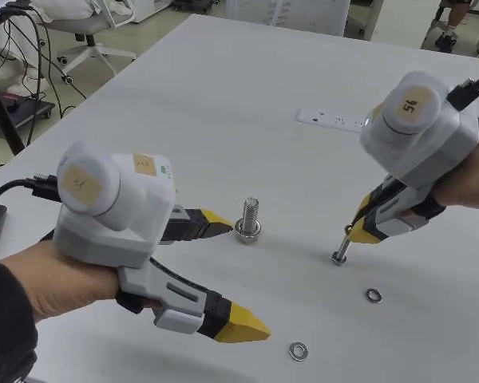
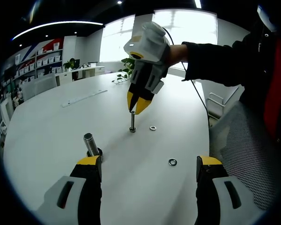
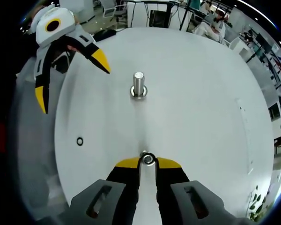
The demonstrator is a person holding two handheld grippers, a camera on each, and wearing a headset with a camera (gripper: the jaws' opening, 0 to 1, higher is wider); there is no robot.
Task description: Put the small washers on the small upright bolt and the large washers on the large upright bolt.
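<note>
A small silver steel washer is clamped in the right gripper's jaws, just above the slim upright bolt. Threading is judged in hand; lowering squarely, then release, is called for. The left gripper is held agape nearby.

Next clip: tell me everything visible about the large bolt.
The large bolt is silvery metal with a threaded shank. It stands upright on the white table, flat end up. A wider ring sits round its foot; whether that is its head or a washer I cannot tell. It stands apart from the small bolt. The open left claw has one yellow tip close beside the foot, seemingly not touching.
</note>
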